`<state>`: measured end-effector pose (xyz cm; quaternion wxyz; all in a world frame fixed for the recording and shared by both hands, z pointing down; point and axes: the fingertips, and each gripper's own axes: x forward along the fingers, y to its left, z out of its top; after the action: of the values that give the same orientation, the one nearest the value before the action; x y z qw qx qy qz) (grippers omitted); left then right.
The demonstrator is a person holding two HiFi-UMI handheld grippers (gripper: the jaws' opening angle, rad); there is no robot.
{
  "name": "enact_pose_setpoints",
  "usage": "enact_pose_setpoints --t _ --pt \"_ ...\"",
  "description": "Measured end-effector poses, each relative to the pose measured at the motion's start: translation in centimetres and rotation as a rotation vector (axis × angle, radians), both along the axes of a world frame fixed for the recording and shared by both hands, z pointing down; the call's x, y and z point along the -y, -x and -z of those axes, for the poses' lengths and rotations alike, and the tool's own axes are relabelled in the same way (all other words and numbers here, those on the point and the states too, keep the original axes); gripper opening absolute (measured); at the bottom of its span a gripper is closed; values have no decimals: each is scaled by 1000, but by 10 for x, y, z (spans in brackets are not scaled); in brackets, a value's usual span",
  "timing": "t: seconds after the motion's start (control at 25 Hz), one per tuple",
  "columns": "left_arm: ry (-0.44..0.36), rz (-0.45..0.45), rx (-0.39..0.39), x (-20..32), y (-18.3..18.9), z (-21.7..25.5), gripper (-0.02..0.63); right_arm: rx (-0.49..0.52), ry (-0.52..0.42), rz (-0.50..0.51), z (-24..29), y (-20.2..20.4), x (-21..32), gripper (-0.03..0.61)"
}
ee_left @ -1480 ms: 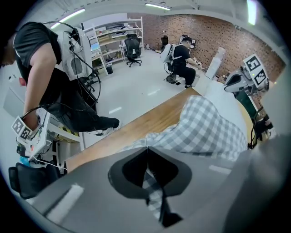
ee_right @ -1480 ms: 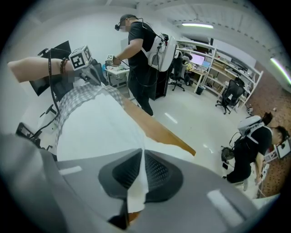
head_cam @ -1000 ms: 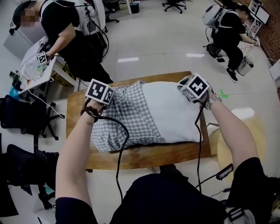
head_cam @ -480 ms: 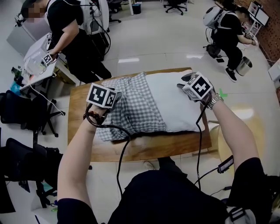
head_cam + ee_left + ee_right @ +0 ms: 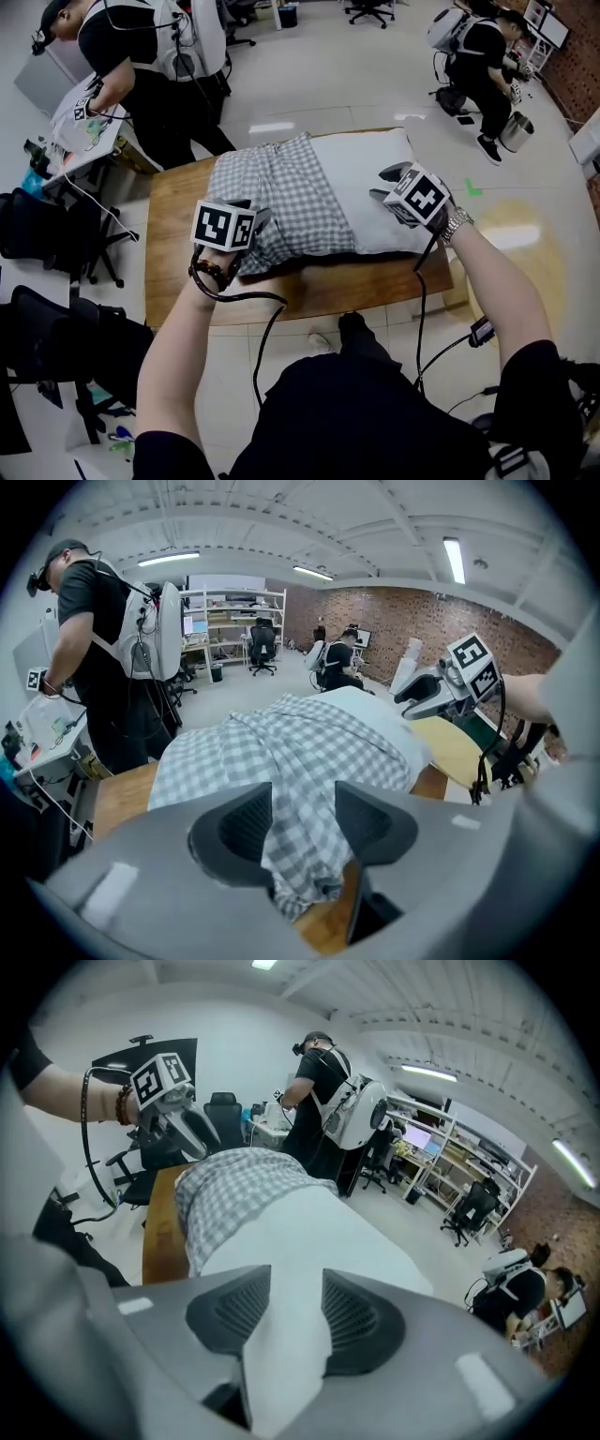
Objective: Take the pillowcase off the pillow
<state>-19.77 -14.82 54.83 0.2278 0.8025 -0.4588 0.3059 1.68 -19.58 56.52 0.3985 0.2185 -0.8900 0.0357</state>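
A white pillow (image 5: 361, 178) lies on the wooden table (image 5: 309, 291), its left half still inside a grey checked pillowcase (image 5: 281, 202). My left gripper (image 5: 255, 217) is at the pillowcase's near edge. In the left gripper view its jaws (image 5: 303, 822) have just been opening and stand apart, with a hanging fold of the checked cloth (image 5: 281, 752) loose between them. My right gripper (image 5: 386, 186) is over the bare pillow's near right part. Its jaws (image 5: 295, 1307) have also been opening, and a white pillow corner (image 5: 300, 1241) lies between them.
One person (image 5: 141, 56) stands at a cluttered side table (image 5: 80, 122) at the far left; another (image 5: 469, 56) crouches at the far right. Black chairs (image 5: 37, 234) stand left of the table. A round pale stool (image 5: 511, 244) is at its right end.
Both grippers have come back from the pillow's far side to its near edge, and their jaws have spread. The pillow now lies nearer the table's far edge.
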Motion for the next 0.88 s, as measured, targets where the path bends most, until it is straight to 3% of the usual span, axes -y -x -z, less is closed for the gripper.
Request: enact_pose_setpoints --t 0.56,0.88 --pt "43 121 12 -53 -9 -54 293 -28 -27 75 -30 14 -64 225" --pt "91 183 -2 -53 -15 -90 293 -135 -139 110 -53 17 -64 281"
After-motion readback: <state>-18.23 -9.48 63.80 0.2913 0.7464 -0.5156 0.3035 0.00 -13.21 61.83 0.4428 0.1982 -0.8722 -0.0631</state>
